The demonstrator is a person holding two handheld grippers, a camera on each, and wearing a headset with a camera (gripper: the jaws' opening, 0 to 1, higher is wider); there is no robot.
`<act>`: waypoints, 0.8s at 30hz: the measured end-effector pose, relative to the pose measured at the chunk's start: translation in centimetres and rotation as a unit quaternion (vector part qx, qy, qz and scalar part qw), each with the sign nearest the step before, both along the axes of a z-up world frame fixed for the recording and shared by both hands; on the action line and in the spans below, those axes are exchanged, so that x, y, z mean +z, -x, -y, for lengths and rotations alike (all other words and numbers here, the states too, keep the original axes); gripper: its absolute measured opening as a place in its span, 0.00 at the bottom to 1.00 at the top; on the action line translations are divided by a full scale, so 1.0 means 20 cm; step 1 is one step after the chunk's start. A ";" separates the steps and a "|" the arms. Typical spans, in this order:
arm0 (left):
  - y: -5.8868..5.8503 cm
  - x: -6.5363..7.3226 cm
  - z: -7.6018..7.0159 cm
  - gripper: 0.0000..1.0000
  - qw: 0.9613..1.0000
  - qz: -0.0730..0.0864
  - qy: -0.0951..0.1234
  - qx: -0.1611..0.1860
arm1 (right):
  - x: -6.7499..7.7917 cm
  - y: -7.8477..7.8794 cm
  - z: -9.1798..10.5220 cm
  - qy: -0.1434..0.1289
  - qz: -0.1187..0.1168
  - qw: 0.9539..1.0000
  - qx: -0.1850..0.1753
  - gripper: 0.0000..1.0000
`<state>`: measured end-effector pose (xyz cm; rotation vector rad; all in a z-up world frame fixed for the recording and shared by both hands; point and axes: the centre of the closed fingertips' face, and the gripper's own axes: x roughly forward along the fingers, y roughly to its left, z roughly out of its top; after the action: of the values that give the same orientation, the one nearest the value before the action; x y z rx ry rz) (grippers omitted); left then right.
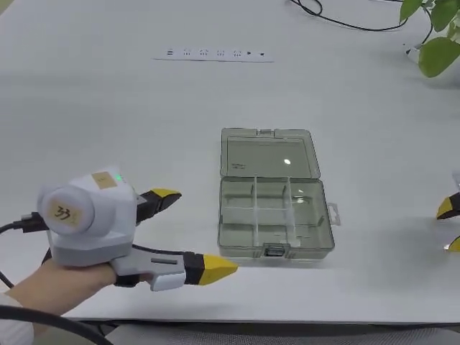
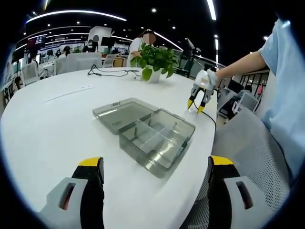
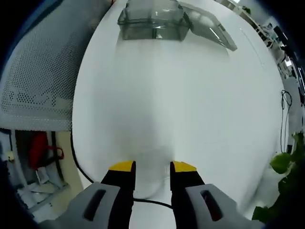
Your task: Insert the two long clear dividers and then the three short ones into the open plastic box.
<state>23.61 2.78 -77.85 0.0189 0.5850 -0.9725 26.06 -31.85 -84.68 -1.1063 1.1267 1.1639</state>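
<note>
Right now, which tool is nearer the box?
Left. The left tool sits just off the box's left side, its open jaws pointing toward it. The right tool is well apart on the other side.

The left gripper is cased in grey, tipped yellow. A black cable is attached at nine o'clock. A light-blue sleeve is worn.
</note>
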 end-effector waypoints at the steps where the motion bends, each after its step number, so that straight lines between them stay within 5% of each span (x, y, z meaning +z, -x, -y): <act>1: 0.00 0.00 0.00 0.92 1.000 0.000 0.000 0.000 | 0.00 -0.01 0.00 -0.002 0.002 1.000 -0.008 0.26; 6: 0.00 0.00 0.00 0.92 1.000 0.001 0.001 0.001 | -0.01 0.00 0.00 -0.006 -0.013 0.999 -0.030 0.16; 8: -0.01 0.01 -0.01 0.92 1.000 0.002 0.002 0.003 | -0.01 -0.01 0.00 0.002 -0.005 1.000 0.007 0.16; 10: -0.01 0.01 -0.01 0.92 1.000 0.002 0.003 0.006 | -0.01 -0.02 -0.01 -0.003 0.008 1.000 -0.001 0.21; 14: -0.01 0.00 -0.01 0.92 1.000 0.001 0.002 0.005 | 0.01 0.02 -0.03 -0.025 -0.009 1.000 0.012 0.34; 17: -0.01 0.00 -0.01 0.92 1.000 0.001 0.003 0.005 | 0.00 0.06 -0.01 -0.017 -0.026 0.999 0.033 0.47; 19: -0.01 0.00 -0.01 0.92 1.000 0.001 0.002 0.003 | -0.02 0.05 0.01 0.002 -0.016 0.998 0.062 0.48; 24: -0.01 0.01 0.00 0.92 1.000 0.002 0.004 0.004 | -0.04 0.07 0.00 0.003 -0.021 0.998 0.065 0.45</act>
<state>23.73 2.78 -77.74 0.0119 0.5782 -0.9666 24.58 -31.86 -85.39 -1.1790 1.1042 1.2894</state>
